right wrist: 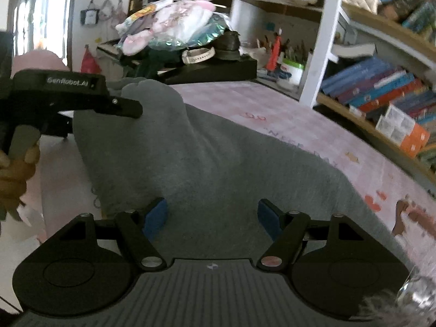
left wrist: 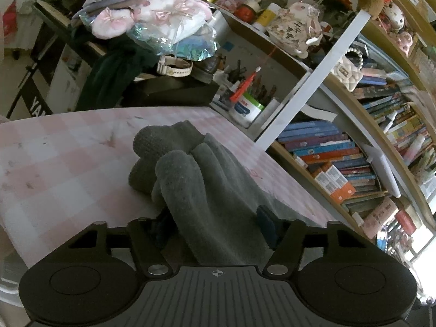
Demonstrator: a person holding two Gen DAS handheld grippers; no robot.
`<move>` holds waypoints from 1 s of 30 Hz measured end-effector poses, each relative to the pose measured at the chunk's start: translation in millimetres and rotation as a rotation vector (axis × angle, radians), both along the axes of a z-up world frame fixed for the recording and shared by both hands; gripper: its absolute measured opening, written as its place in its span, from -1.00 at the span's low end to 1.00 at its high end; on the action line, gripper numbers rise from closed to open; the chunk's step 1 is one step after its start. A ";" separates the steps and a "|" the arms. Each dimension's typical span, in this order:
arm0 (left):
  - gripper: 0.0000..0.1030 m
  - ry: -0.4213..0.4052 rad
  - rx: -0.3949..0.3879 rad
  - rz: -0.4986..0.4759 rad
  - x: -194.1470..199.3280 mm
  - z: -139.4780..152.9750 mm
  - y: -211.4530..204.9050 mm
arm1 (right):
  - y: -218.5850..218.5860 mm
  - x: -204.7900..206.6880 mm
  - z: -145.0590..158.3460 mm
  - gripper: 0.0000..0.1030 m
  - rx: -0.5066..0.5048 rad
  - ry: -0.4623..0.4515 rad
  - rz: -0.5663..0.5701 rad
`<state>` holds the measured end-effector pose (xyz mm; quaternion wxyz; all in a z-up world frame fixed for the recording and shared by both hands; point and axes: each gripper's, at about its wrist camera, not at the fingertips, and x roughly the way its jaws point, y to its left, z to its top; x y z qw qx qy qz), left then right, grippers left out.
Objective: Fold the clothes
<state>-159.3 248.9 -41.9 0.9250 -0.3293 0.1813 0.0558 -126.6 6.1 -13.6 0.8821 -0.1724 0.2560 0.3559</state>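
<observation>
- Grey garment (left wrist: 196,169): a thick, fuzzy knit that lies bunched on the pink checked tablecloth (left wrist: 62,158), reaching from the near edge toward the table's middle; its far end is heaped in rounded folds. What kind of garment it is cannot be made out.
- Left gripper (left wrist: 212,218): cloth is draped between its blue-padded fingers and hides the left pad almost wholly. The right pad stands clear of the fabric, so a grip cannot be told.
- In the right wrist view the left gripper (right wrist: 130,107) shows from the side, its black finger lying on the raised fold; white lettering on its body reads "GenRobot.AI". A hand (right wrist: 16,163) holds its handle, cut off at the picture's edge.
- Right gripper (right wrist: 212,215): fingers wide apart over the garment near the table's near edge, both blue pads bare, nothing between them.
- Pink printing on the tablecloth near the right edge is too blurred to read.
- Black keyboard stand (left wrist: 35,103) beyond the far left corner: white letters "YA", the rest cut off.
- Bookshelf (left wrist: 340,158) along the right edge: spine titles too small to read.
</observation>
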 end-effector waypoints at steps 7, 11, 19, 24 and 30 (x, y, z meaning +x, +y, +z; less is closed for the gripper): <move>-0.71 -0.009 -0.025 -0.006 0.2 3.1 0.2 | -5.5 2.7 -2.0 0.46 0.041 0.028 -0.020; -0.75 -0.084 0.047 -0.041 -8.1 23.3 -12.3 | -7.4 3.3 -2.3 0.46 0.055 0.035 -0.018; -0.75 -0.182 0.305 -0.113 -17.9 63.7 -61.7 | -19.1 5.6 0.9 0.53 0.106 0.043 -0.035; -0.74 -0.194 0.450 -0.147 -19.6 79.4 -87.8 | -53.3 -0.9 18.1 0.66 0.192 0.009 -0.080; -0.74 -0.185 0.600 -0.177 -22.0 87.9 -112.9 | -115.9 -5.4 27.7 0.69 0.291 0.034 -0.212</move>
